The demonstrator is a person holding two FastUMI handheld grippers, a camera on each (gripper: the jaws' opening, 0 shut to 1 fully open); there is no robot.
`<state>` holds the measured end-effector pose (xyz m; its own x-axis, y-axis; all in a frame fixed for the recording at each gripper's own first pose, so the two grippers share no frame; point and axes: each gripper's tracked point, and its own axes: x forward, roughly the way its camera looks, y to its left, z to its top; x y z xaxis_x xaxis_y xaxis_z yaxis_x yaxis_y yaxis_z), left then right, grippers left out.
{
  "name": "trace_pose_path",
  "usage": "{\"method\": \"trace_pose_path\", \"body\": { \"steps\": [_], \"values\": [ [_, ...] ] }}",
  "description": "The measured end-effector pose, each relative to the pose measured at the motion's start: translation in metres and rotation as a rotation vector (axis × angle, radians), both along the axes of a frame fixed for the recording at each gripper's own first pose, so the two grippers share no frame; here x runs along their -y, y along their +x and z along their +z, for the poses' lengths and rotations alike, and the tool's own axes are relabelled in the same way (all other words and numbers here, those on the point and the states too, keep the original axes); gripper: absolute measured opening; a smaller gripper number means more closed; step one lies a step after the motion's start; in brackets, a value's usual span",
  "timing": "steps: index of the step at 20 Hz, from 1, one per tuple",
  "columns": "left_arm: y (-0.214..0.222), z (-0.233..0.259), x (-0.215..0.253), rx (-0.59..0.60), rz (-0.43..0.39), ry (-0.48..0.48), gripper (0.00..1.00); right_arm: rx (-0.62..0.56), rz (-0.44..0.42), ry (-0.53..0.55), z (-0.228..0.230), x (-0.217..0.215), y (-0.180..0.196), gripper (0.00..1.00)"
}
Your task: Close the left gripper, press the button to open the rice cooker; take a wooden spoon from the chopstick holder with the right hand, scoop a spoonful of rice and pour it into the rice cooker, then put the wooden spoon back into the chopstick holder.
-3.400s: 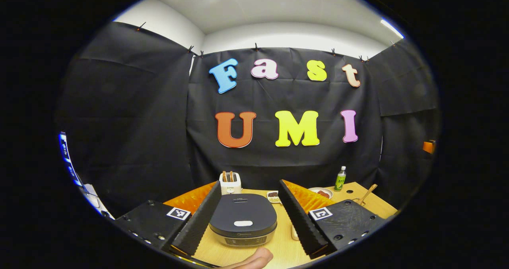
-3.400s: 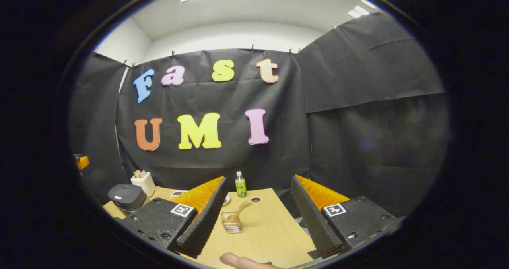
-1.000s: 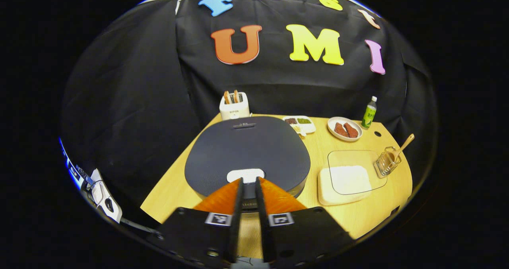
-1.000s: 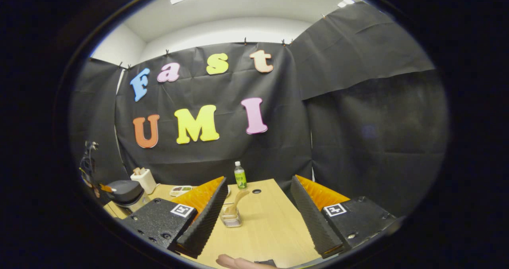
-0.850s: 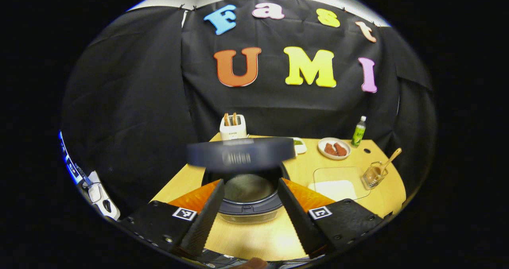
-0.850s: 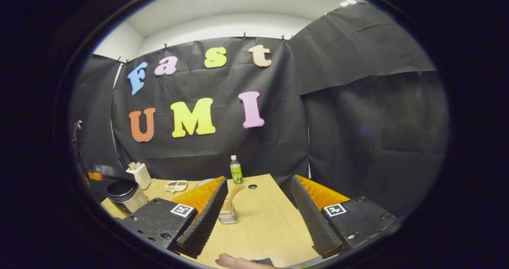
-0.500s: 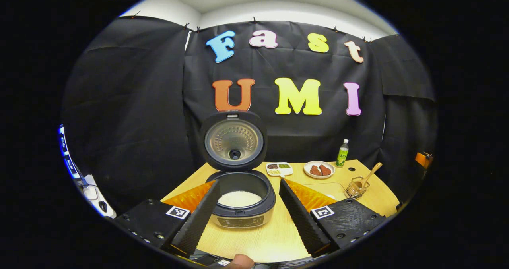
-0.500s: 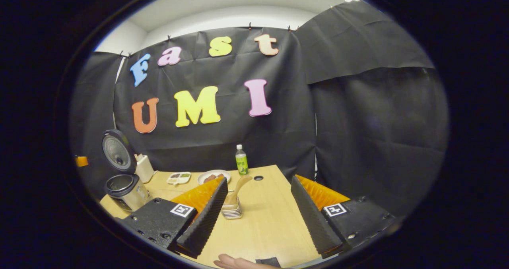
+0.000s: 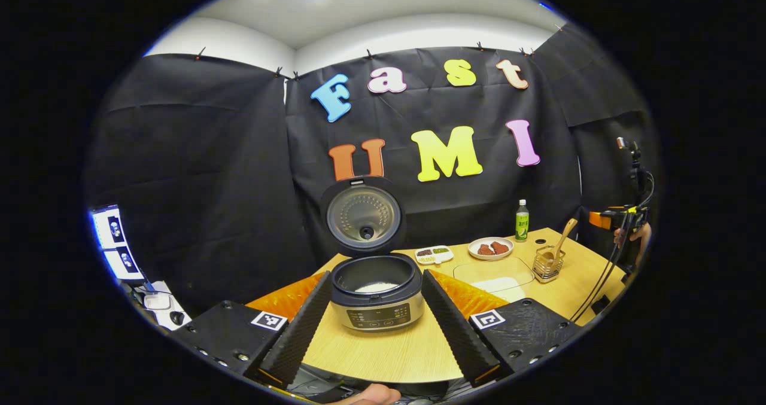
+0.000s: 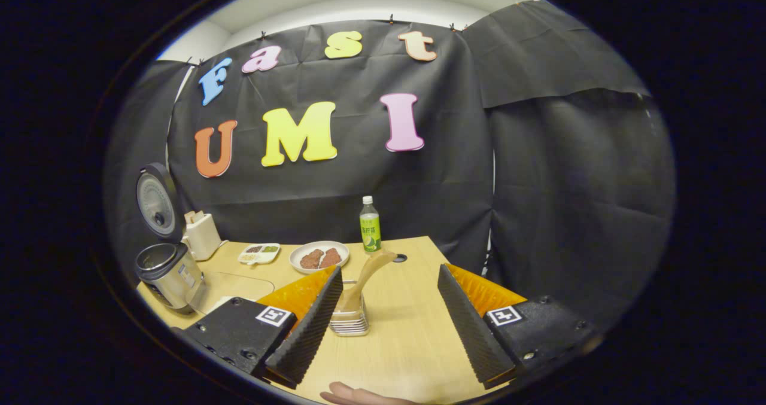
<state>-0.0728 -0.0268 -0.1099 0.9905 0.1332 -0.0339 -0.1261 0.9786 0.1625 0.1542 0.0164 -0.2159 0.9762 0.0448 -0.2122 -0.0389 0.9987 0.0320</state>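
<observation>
Right gripper (image 10: 389, 315) spread wide, nearing the spoon (image 10: 365, 279) in the holder (image 10: 350, 321): light, stiff, smooth wood, best pinched on the upper handle.

Landmark: plate (image 10: 319, 256) with two brown pieces, mid-table toward wall.
Bottle (image 10: 370, 216): green label, upright, just right of plate, by wall.
Divided dish (image 10: 258, 252): small, left of plate, dark and green fillings.
Toaster (image 10: 202, 234): white, left of plate past dish, slices standing up.
Table (image 10: 407, 333): light wood, round hole right of plate.
</observation>
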Motion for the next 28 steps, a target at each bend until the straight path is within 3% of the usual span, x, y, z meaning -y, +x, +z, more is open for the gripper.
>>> {"method": "trace_pose_path", "body": {
  "steps": [4,7,9,10,11,12,13,14,15,17,19,21,28],
  "values": [
    [-0.022,0.0,0.003,0.046,-0.014,-0.056,0.95,-0.041,0.019,0.036,-0.026,-0.009,0.042,1.0],
    [-0.031,-0.002,0.0,0.056,-0.018,-0.042,0.96,-0.02,0.014,0.074,-0.036,-0.015,0.07,1.0],
    [-0.03,-0.001,0.014,0.067,-0.072,-0.022,0.95,-0.058,0.026,0.075,-0.06,-0.022,0.087,0.98],
    [-0.029,-0.003,0.021,0.063,-0.097,-0.034,0.96,-0.087,0.04,0.071,-0.068,-0.027,0.093,0.87],
    [-0.029,-0.006,0.027,0.062,-0.121,-0.048,0.96,-0.095,0.042,0.079,-0.071,-0.028,0.1,0.99],
    [-0.029,-0.005,0.031,0.064,-0.138,-0.059,0.96,-0.097,0.039,0.096,-0.074,-0.03,0.108,0.98],
    [-0.029,-0.006,0.033,0.062,-0.147,-0.065,0.96,-0.115,0.04,0.11,-0.078,-0.033,0.114,0.87],
    [-0.031,-0.006,0.034,0.059,-0.152,-0.063,0.96,-0.149,0.049,0.124,-0.085,-0.038,0.118,0.95],
    [-0.031,-0.007,0.035,0.057,-0.155,-0.055,0.96,-0.186,0.066,0.139,-0.094,-0.045,0.12,0.85],
    [-0.034,-0.007,0.034,0.059,-0.153,-0.035,0.96,-0.205,0.118,0.182,-0.09,-0.06,0.123,0.49],
    [-0.035,-0.008,0.032,0.062,-0.15,-0.023,0.96,-0.173,0.124,0.172,-0.079,-0.06,0.119,0.27],
    [-0.033,-0.01,0.03,0.058,-0.148,-0.029,0.96,-0.135,0.111,0.158,-0.065,-0.06,0.115,0.17],
    [-0.04,-0.015,0.019,0.049,-0.13,-0.059,0.96,0.017,0.14,0.029,0.006,-0.085,0.087,0.13]
  ]
}}
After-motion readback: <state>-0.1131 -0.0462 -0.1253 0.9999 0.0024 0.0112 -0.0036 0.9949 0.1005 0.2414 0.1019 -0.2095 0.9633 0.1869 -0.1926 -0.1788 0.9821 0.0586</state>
